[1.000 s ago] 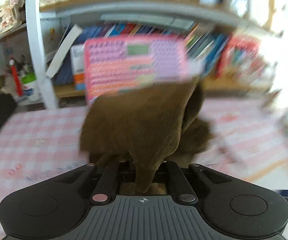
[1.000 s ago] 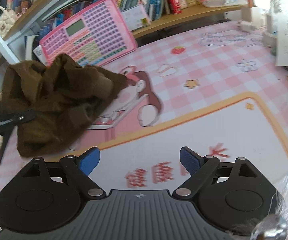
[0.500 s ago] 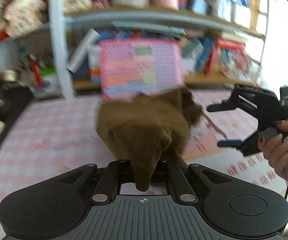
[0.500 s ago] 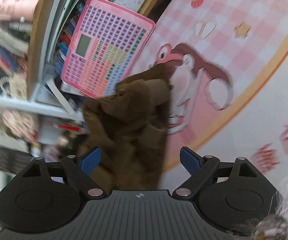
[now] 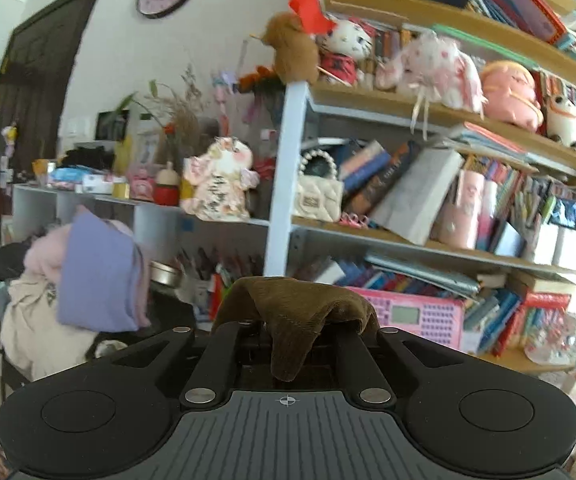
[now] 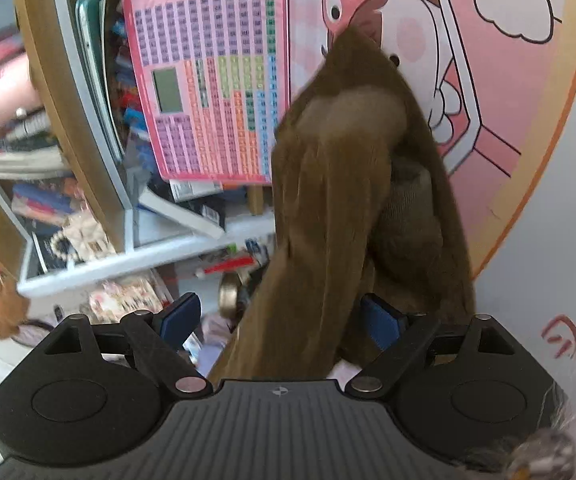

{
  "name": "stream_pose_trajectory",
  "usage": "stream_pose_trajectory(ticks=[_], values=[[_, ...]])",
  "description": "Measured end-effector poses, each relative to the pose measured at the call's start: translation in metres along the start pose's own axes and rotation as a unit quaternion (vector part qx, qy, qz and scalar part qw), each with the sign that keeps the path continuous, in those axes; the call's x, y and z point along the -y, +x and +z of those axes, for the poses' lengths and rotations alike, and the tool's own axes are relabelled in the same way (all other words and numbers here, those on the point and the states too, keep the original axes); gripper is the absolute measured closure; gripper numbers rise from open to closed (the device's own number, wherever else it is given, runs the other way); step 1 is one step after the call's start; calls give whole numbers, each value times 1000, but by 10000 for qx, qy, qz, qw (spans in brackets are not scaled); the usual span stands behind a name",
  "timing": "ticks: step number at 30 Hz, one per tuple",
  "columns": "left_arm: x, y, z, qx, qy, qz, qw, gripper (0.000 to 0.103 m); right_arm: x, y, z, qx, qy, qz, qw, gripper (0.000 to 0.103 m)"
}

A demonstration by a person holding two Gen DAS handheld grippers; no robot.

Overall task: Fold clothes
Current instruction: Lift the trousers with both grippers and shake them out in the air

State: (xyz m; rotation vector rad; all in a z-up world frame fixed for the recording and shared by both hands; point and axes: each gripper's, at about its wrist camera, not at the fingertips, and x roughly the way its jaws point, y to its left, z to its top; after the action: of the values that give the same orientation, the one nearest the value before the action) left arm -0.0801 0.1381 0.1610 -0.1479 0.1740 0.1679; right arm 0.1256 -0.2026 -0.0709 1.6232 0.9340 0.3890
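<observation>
Folding looked barely begun: the brown corduroy garment [image 6: 340,184] hung bunched and unfolded in front of the pink keyboard toy [image 6: 211,80]. Left gripper [image 5: 288,332] jaws were clamped on its edge. Right gripper [image 6: 279,316] jaws stood wide apart w/ cloth between, not pinched.

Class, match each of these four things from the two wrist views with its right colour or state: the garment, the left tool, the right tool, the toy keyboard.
Things:
1. brown garment
2. left tool
3. right tool
4. toy keyboard

States:
A. open, cloth hanging between its fingers
B. pink, leaning at the shelf
C. shut on cloth
D. lifted, hanging

Pairs: 1-D, 2-C, 3-A, 4-B
</observation>
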Motion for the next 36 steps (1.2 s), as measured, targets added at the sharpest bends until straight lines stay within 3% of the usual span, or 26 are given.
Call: stream_pose_trajectory(ticks=[2,4,8,11,14,19,23,26,30,34,36], values=[[-4,-3,-2,-14,-42,112,9999,97,3,5,6,127,60,-88,9999,22],[-8,-6,-4,-87,-73,217,9997,97,6,10,12,253,119,-175,9995,40],[-16,-7,-9,-202,-84,356,9991,97,8,15,20,482,-14,-329,9983,95],[-14,1,-21,-514,156,387,9978,97,2,9,26,714,-311,-445,9960,98],[-7,17,-42,-1167,361,142,9924,97,-14,-12,31,998,-769,-403,9912,99],[13,46,-83,-2352,428,-619,9690,92,-65,-63,43,1669,-1659,89,9719,99],[26,50,-107,-2829,573,-1366,9476,87,-130,-115,53,2321,-2610,858,9331,99],[24,47,-114,-2845,471,-1486,9459,85,-191,-145,46,2513,-3657,1267,8872,99],[18,47,-113,-2778,330,-1410,9497,85,-257,-140,5,1824,-5067,1400,8309,99],[14,49,-106,-2647,212,-1300,9553,84,-251,-80,-49,300,-5919,838,8011,99],[12,53,-104,-2621,146,-1193,9575,81,-207,-34,-72,-689,-5933,227,8017,99]])
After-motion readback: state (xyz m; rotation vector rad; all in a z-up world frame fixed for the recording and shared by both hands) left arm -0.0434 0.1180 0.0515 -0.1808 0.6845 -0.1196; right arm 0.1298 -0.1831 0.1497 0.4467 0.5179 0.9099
